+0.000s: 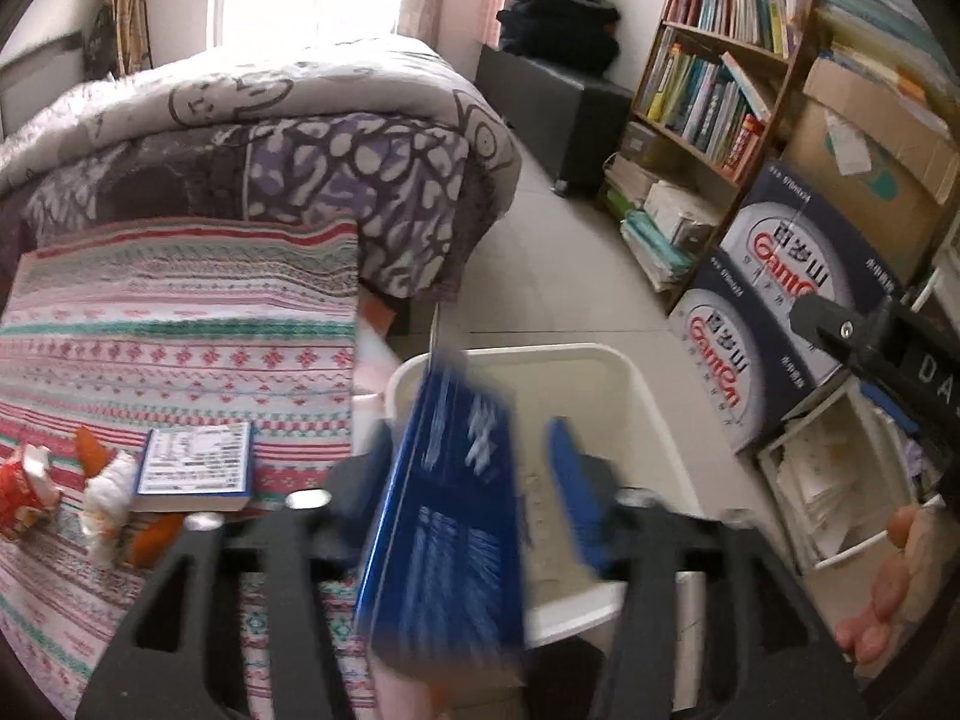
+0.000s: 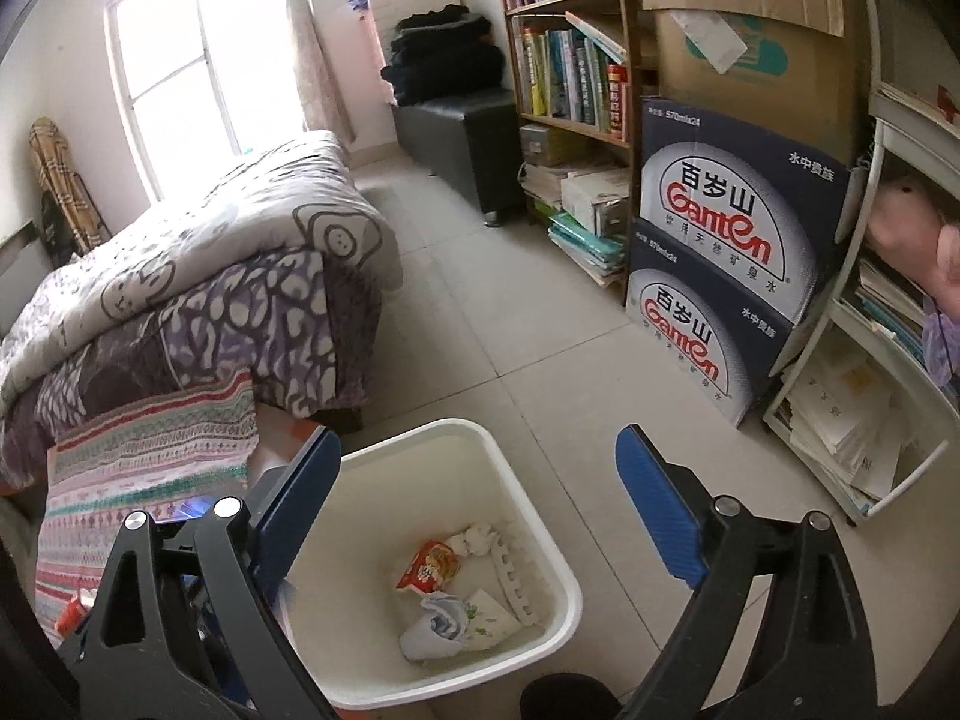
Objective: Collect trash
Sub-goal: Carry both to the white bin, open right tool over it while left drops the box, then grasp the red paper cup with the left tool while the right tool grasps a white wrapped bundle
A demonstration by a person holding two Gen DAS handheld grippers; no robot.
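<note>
Bin, white, square, plastic (image 2: 480, 540), stands on the tiled floor (image 2: 510, 330) just beside the bed's striped patterned cover (image 1: 180, 330). In the right wrist view we see its bottom holding a red snack wrapper (image 2: 427, 567), a crumpled white tissue (image 2: 477, 540), a white notched plastic strip (image 2: 513, 579) and a folded printed paper wrapper (image 2: 462, 624). The far and right rims of the bin have bare floor around them, open as far as the stacked dark-blue Ganten water cartons (image 2: 720, 276) and the wooden bookshelf (image 2: 570, 60).

Left gripper (image 1: 468, 480): a flat blue printed carton (image 1: 444, 510), motion-blurred, sits between the spread jaws, over the near-left rim of the bin. It lies against the left blue pad; the right blue pad stands apart from it. We cannot tell whether it is gripped.

Right gripper (image 2: 480, 516): jaws spread wide, nothing between them, hovering above the bin opening.

On the striped cover, in the left wrist view: a small white-labelled book (image 1: 195, 468), and beside it, near the cover's left edge, crumpled red, white and orange wrappers (image 1: 78, 492). These remain outside the bin.
</note>
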